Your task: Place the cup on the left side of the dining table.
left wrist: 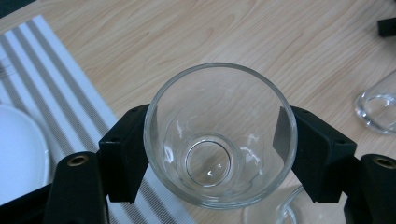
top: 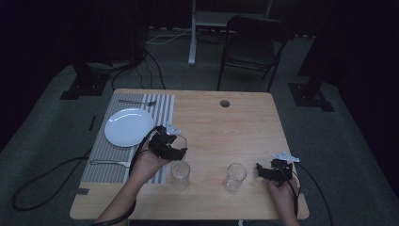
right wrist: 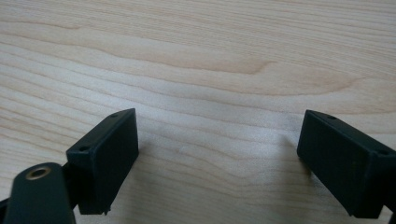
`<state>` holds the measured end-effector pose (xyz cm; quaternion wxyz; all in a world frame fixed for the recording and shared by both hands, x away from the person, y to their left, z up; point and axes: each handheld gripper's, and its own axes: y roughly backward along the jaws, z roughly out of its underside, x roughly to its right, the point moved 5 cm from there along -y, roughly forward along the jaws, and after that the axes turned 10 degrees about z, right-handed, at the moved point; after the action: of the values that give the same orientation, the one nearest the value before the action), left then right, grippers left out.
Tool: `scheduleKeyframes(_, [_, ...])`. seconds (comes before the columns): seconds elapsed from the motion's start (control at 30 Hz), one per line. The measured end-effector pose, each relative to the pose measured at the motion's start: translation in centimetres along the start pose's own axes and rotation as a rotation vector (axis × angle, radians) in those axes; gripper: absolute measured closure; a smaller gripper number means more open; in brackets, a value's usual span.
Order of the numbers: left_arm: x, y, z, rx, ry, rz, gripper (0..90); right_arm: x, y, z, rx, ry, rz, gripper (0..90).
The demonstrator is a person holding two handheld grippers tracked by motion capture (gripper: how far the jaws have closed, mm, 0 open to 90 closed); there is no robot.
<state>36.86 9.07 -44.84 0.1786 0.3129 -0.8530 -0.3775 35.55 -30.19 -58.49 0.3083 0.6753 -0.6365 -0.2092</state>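
The left gripper (top: 178,143) has a clear drinking glass (left wrist: 219,135) clamped between its two black jaws, one jaw on each side of the glass wall just below the rim. In the left gripper view the camera looks straight down the mouth of the glass to its thick base, so the glass's long axis runs along the gripper's own line, out ahead of the hand.

In the high view this held glass sits at the gripper's far-right tip, just right of the striped placemat (top: 162,110). The placemat carries a white plate (top: 128,126), a fork (top: 136,101) at its far edge and another utensil (top: 109,163) at its near edge.

What the coming move turns on is where the glass lies against that setting. It is at the placemat's right border, near and right of the plate. I judge the aim is a spot beside the plate, so the carry would go left and a little far, and the glass must come upright over bare mat, not over the plate rim.

Two more glasses stand on the tabletop (top: 244,122): one (top: 179,174) just near of the left gripper, another (top: 235,177) to its right. The first is close to the left hand (top: 149,164), so any pull toward the near edge risks a knock.

The right gripper (top: 274,170) rests at the near right with its jaws wide apart and nothing between them, only bare wood. It is closest to the right-hand glass.
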Motion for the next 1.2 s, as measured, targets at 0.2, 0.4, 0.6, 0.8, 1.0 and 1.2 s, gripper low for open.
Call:
scheduleKeyframes(0.2, [-1.5, 0.7, 0.8, 0.001, 0.034, -0.015, 28.9, 0.0, 0.0, 0.0, -0.001, -0.003, 0.0, 12.2])
scheduleKeyframes(0.4, [-2.6, 1.2, 1.5, -0.004, 0.052, -0.047, 28.9, 0.0, 0.0, 0.0, -0.001, -0.002, 0.0, 12.2])
scheduleKeyframes(0.6, [-4.6, 1.9, 2.6, -0.004, 0.096, -0.07, 28.9, 0.0, 0.0, 0.0, -0.001, -0.003, 0.0, 12.2])
scheduleKeyframes(0.8, [-5.9, 2.9, 3.2, 0.015, 0.131, -0.087, 28.9, 0.0, 0.0, 0.0, -0.001, -0.001, 0.0, 12.2])
scheduleKeyframes(1.0, [-7.0, 3.5, 3.7, 0.008, 0.145, -0.119, 28.9, 0.0, 0.0, 0.0, -0.001, -0.001, 0.0, 12.2])
scheduleKeyframes(1.2, [-8.1, 3.7, 4.4, 0.007, 0.176, -0.129, 28.9, 0.0, 0.0, 0.0, -0.001, -0.003, 0.0, 12.2])
